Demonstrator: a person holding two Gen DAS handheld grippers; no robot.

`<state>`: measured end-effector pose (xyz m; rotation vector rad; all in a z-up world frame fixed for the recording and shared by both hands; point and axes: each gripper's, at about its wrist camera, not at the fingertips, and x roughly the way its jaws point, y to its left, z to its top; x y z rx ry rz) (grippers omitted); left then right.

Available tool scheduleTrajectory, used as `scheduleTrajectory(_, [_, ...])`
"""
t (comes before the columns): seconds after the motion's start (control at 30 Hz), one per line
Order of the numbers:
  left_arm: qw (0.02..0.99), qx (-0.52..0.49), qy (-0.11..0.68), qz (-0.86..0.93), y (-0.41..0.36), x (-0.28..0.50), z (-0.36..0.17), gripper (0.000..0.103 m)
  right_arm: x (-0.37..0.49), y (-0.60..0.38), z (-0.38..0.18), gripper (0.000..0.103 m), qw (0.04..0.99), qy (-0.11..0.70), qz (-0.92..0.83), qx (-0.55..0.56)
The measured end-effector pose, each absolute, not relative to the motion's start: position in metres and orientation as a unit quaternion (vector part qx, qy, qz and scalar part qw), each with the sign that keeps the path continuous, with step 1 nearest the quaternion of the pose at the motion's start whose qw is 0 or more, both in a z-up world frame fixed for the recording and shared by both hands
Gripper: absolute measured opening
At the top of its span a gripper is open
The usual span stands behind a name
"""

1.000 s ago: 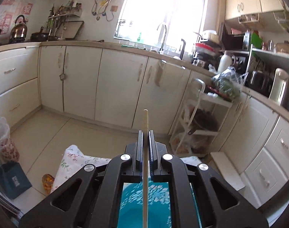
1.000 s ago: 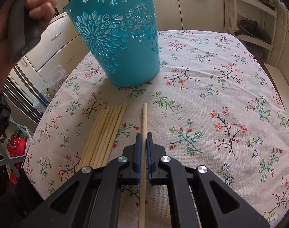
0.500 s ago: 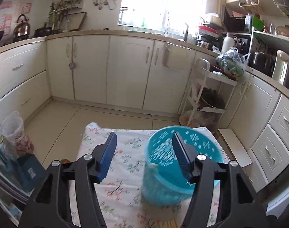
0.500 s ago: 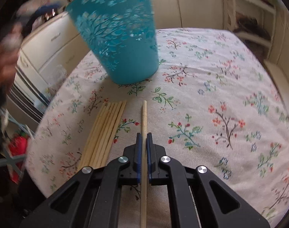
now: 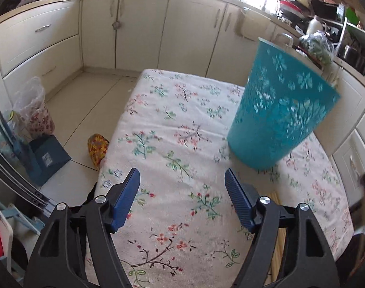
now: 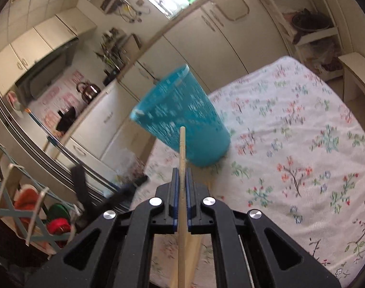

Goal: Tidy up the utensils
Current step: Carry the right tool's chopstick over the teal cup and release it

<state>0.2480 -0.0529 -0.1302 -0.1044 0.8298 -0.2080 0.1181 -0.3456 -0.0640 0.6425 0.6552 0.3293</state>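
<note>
A teal cut-out basket (image 5: 278,110) stands upright on the floral tablecloth (image 5: 170,120), ahead and to the right of my left gripper (image 5: 181,171). That gripper hangs over the cloth with its jaws opening wide and nothing between them. Pale wooden chopsticks (image 5: 276,196) peek out behind its right finger. In the right wrist view my right gripper (image 6: 181,171) is shut on one chopstick (image 6: 182,148), lifted off the cloth (image 6: 290,120) and pointing at the basket (image 6: 182,117). More chopsticks (image 6: 194,247) lie under it.
Cream cabinets (image 5: 139,24) run along the far wall and right side. On the floor left of the table sit a plastic bag (image 5: 36,110), a dark blue box (image 5: 48,158) and a patterned slipper (image 5: 97,148). A wire rack (image 6: 21,211) stands at lower left.
My left gripper let go of its chopstick, opened wide and dropped from above the basket to near the cloth. My right gripper lifted its chopstick off the table and tilted up.
</note>
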Motion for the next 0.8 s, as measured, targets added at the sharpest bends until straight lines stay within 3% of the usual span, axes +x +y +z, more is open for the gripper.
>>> scheduleTrajectory(0.37, [0.903, -0.048, 0.409, -0.120, -0.061, 0.248, -0.145, 0.070, 0.222, -0.323, 0.046, 0.006, 0.930, 0.181, 0.175, 0.266])
scheduleTrajectory(0.57, [0.895, -0.077, 0.420, -0.125, -0.053, 0.254, -0.149, 0.070, 0.297, -0.309, 0.030, 0.006, 0.939, 0.190, 0.132, 0.254])
scheduleTrajectory(0.8, [0.894, -0.084, 0.420, -0.132, -0.054, 0.255, -0.150, 0.070, 0.306, -0.305, 0.017, 0.007, 0.945, 0.220, 0.096, 0.220])
